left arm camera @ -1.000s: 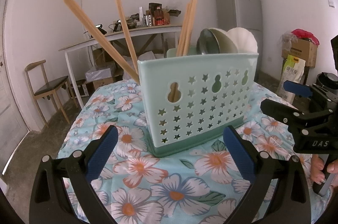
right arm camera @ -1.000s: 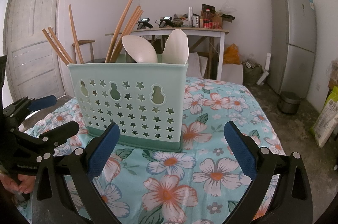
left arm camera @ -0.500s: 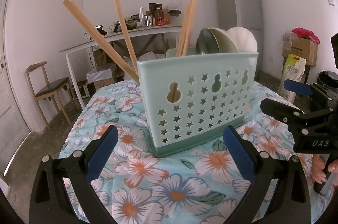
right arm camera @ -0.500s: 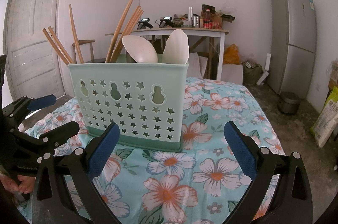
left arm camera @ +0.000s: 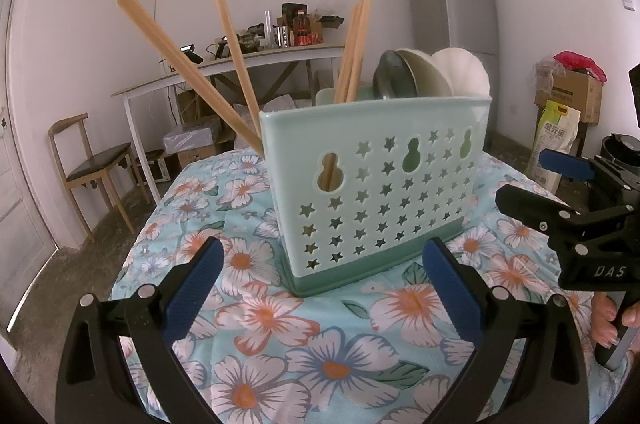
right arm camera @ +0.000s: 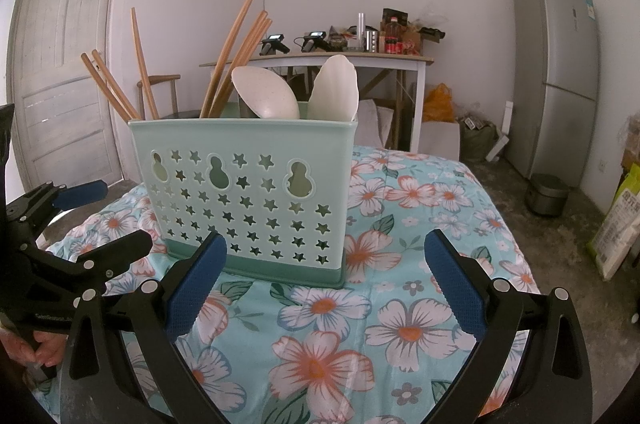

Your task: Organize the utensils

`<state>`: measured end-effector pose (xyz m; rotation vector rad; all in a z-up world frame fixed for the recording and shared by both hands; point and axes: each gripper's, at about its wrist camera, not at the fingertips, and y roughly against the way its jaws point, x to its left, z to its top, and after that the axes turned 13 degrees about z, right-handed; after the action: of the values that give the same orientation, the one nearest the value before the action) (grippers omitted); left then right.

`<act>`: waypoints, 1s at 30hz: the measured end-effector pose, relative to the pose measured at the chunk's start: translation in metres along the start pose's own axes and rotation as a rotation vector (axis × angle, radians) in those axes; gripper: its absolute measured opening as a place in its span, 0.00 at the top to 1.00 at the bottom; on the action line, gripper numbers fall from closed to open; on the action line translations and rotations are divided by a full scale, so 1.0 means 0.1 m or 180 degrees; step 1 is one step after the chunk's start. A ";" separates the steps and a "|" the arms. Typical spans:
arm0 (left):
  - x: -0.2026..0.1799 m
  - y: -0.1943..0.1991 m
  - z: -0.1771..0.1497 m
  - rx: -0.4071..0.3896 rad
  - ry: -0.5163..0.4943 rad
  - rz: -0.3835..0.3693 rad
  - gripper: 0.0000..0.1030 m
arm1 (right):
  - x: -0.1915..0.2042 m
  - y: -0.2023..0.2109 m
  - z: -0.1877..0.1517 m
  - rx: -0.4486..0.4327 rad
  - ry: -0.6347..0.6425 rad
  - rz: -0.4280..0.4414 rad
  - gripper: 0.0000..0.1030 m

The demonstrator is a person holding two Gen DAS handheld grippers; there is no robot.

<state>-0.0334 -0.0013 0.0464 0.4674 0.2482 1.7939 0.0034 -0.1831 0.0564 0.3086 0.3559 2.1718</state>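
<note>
Writing: "DAS" in pale letters on the black body of the right gripper (left arm camera: 524, 180), seen from the left wrist view; a small pale line of print on the body of the left gripper (right arm camera: 116, 216) in the right wrist view, too small to read; Chinese characters on a yellow-green sack (left arm camera: 556, 136) by the wall, not legible enough to give.
Caddy: pale mint plastic utensil caddy (right arm camera: 244, 192) with a darker green base, standing upright on the flowered tablecloth (right arm camera: 360, 336); front wall pierced with star cut-outs and three gourd-shaped holes.
Contents, one end: wooden chopsticks (right arm camera: 236, 60) leaning at several angles — some fanned far outward past the rim.
Contents, other end: white spoons (right arm camera: 264, 96) standing bowl-up, with a metal spoon (left arm camera: 390, 76) beside them in the left wrist view.
Left gripper: blue-padded fingers (left arm camera: 196, 288) spread wide, grasping nothing, low over the cloth just before the caddy.
Right gripper: fingers (right arm camera: 456, 288) likewise parted and empty, near the caddy's front — not touching it.
Background: grey fridge (right arm camera: 556, 76), cluttered white table (right arm camera: 360, 58), wooden chair (left arm camera: 92, 164).
</note>
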 end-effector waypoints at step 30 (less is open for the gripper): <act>0.01 0.01 0.00 0.0023 -0.0006 -0.0006 0.05 | 0.00 -0.01 0.00 0.0002 0.0001 0.0000 0.08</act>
<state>-0.0340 -0.0006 0.0468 0.4736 0.2537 1.7913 0.0035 -0.1824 0.0563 0.3087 0.3570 2.1718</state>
